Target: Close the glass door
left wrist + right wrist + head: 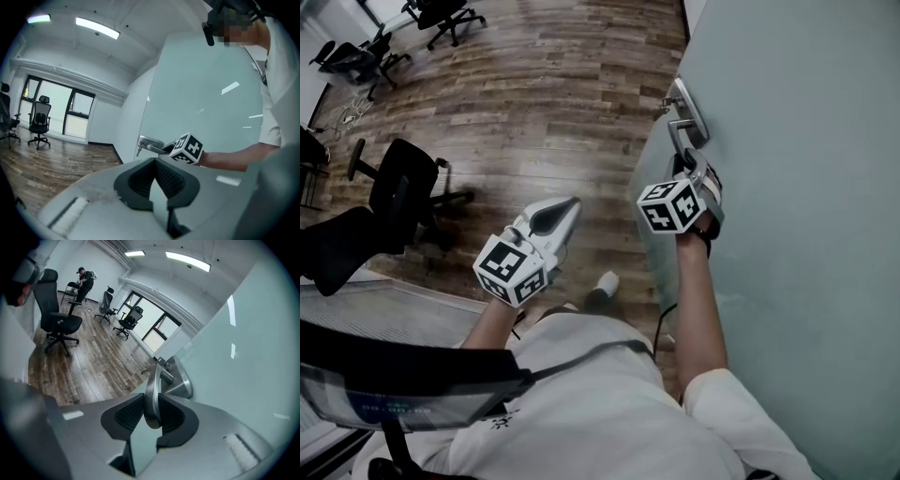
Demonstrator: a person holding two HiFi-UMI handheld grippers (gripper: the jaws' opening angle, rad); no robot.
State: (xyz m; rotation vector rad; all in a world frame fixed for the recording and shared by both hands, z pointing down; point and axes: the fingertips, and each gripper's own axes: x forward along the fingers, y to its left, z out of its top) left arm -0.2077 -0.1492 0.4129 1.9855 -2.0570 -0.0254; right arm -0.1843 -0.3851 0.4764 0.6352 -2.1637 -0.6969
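The right gripper (151, 408) is clamped on the lever handle (153, 380) of the frosted glass door (806, 206). The left gripper (154, 164), jaws together and empty, hovers beside it. An office chair (398, 187) stands nearby on the wooden floor (534, 94).

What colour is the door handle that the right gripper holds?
Silver metal. The door handle shows best in the right gripper view.

A: Any text you can read?
B: None. The left gripper (565, 208) and the right gripper (687, 161) each carry a cube with black-and-white square markers, no letters.
A: Clothing?
B: White shirt (591, 412), small dark print at 7 o'clock, too small to read.
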